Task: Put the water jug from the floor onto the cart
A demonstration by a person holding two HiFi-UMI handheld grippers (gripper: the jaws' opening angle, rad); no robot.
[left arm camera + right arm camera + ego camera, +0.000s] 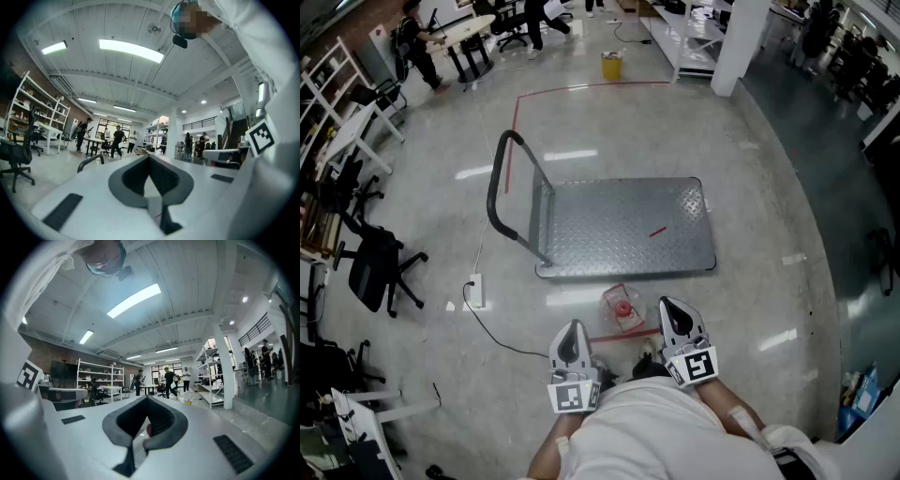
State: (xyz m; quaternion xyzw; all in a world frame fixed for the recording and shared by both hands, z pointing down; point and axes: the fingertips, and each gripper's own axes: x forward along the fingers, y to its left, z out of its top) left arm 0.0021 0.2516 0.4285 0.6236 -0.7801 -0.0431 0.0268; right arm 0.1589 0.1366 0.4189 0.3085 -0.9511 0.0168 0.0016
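Head view, from the left: a black office chair [375, 267] stands on the pale floor [769, 187], and a white power strip [474, 292] lies nearer the middle with its cable trailing toward the person. The cart [619, 230], a grey metal platform, sits mid-floor with its black handle [500, 183] upright at its left end and its deck bare except for a small red mark. The water jug [622, 307], clear with a red cap, lies on the floor just beside the cart's near edge. The left gripper [573, 328] is level, its jaws together on nothing. The right gripper [667, 307], just right of the jug, is likewise closed and empty.
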